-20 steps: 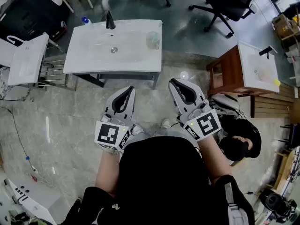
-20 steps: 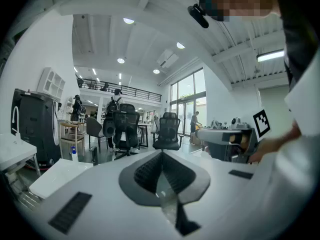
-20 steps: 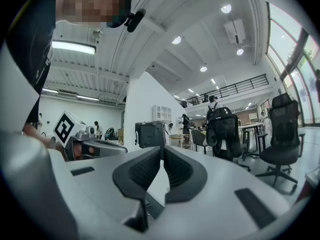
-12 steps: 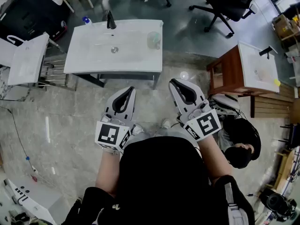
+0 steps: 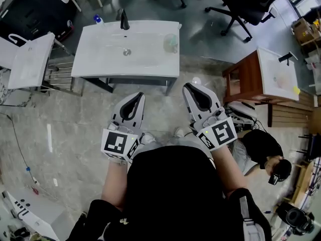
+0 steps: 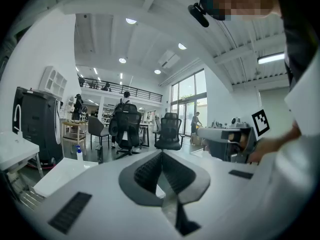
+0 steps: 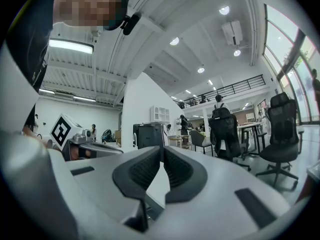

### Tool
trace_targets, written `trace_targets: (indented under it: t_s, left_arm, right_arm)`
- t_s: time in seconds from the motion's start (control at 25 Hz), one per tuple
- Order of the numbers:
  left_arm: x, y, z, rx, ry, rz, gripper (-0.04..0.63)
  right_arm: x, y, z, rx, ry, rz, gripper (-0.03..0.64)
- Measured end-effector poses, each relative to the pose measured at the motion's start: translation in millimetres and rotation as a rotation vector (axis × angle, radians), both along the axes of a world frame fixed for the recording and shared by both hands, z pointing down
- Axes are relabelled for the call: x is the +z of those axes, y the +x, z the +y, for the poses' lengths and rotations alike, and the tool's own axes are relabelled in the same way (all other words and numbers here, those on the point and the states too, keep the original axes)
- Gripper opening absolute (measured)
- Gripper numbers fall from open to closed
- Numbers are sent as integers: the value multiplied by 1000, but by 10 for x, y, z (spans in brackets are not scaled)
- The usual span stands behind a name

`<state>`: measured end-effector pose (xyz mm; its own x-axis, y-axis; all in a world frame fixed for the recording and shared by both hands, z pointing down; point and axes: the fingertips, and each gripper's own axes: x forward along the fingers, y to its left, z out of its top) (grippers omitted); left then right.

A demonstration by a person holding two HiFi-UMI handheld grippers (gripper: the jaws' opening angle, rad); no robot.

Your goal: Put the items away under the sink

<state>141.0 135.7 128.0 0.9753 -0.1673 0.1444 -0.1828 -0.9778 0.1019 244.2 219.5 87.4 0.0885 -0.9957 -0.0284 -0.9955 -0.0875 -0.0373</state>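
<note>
We hold both grippers side by side in front of us, short of the white sink bench (image 5: pixel 100 59). The left gripper (image 5: pixel 139 95) has its fingers clenched on nothing, and so does the right gripper (image 5: pixel 186 87). On the bench a pale green see-through container (image 5: pixel 171 42) sits near the right edge. A blue-capped spray bottle (image 5: pixel 98 19) stands at the back left corner, near the black faucet (image 5: pixel 124 20).

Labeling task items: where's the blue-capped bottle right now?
Head view, upper left: the blue-capped bottle stands at the back left corner of the white sink, just left of the black faucet.
</note>
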Motion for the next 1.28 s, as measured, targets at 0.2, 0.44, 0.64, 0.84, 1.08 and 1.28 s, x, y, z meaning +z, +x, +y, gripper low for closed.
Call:
trace_targets:
  t_s: [0.2,0.44,0.64,0.84,1.08,1.28]
  left_arm:
    - [22,-65,-77,13,-6,5,23]
    - [58,-116,-54,47,-10,10,23]
    - [125,-297,-189,58,-30,15,23]
    - [184,-360,-305,74,-53,22,23]
    - [258,-163,-307,84,-56,7,23]
    - [380,208,-351,58,-59,-25,23]
  right_arm:
    - [-3,-102,-63,7,-9,8,43]
    - [-2,-116,-99,35,-19,12,43]
    - [29,-224,-209,61,-30,17,43]
    - [74,-274,-273,88,-40,5,43]
    - [120,-53,-291,102,-35,-18,43]
    - [230,384,-368,83,-32,-50,43]
